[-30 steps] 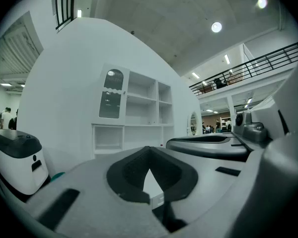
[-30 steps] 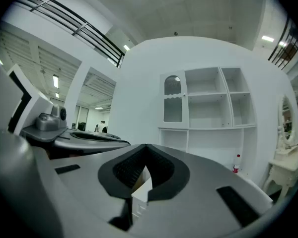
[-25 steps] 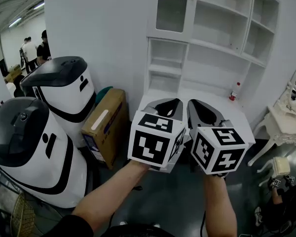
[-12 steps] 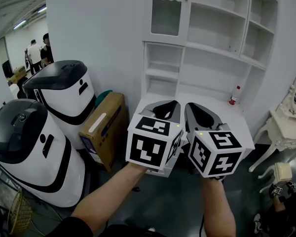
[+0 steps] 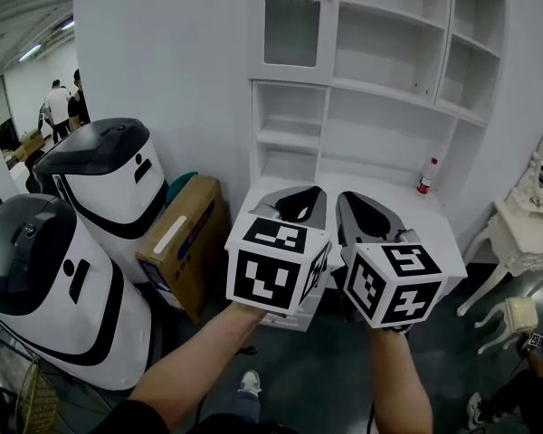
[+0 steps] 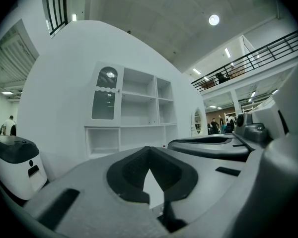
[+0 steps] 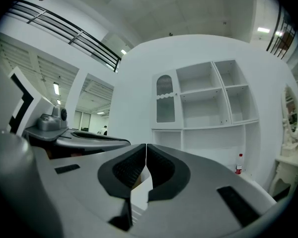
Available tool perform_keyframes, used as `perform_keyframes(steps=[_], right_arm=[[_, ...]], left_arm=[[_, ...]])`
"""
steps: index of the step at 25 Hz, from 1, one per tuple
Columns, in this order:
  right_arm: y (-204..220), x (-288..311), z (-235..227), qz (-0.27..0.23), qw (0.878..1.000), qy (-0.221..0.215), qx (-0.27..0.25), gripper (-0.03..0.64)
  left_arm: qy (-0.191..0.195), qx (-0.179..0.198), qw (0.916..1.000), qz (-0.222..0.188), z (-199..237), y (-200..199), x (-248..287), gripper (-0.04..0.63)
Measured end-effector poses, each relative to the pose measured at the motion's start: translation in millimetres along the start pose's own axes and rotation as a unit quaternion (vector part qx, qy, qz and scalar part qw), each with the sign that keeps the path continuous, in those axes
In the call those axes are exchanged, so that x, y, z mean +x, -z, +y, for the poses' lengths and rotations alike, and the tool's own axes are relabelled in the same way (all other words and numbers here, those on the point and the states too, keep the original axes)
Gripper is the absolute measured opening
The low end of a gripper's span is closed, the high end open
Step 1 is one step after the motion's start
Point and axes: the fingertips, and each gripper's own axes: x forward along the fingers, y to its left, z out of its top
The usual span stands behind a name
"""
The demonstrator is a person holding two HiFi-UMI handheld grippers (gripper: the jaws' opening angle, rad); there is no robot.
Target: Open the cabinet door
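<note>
Cabinet [image 5: 389,120] smooth white paint; its door [image 5: 292,31] glass-paned; box [image 5: 188,233] matt brown cardboard.

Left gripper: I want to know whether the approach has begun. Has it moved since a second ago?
Yes, slightly. The left gripper has edged forward toward the white cabinet, and it now sits closer alongside the cardboard box on the floor.

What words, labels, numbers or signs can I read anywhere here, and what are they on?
No text can be read anywhere.
Cardboard box: white strip and purple print, too blurred to read.
Bottle on the cabinet: label too small to read.
On the left gripper and right gripper: only black-and-white square markers, no letters.
</note>
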Motion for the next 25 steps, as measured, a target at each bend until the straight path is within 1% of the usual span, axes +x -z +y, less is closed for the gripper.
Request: perform_keyframes(steps=[5, 10, 18, 25], right_arm=[[5.6, 35.7, -9.6, 0.003, 1.0, 0.006, -0.006, 0.02], [4.5, 84.2, -22.3, 0.004, 1.0, 0.015, -0.006, 0.02], [5.9, 161.2, -28.8, 0.016, 0.999, 0.031, -0.007, 0.021], [8.2, 208.9, -31.7, 0.025, 0.998, 0.048, -0.014, 0.02]], left_arm=[[0.008, -0.005, 1.0, -0.003, 23.7, 4.2, 29.5, 0.005], [0.015, -0.008, 0.9998, -0.004, 60.1, 2.8, 64.8, 0.005], [0.033, -0.016, 0.9993, -0.001, 122.5, 0.3, 113.7, 0.005], [0.052, -0.022, 0.9984, -0.003, 162.3, 0.2, 143.9, 0.005]])
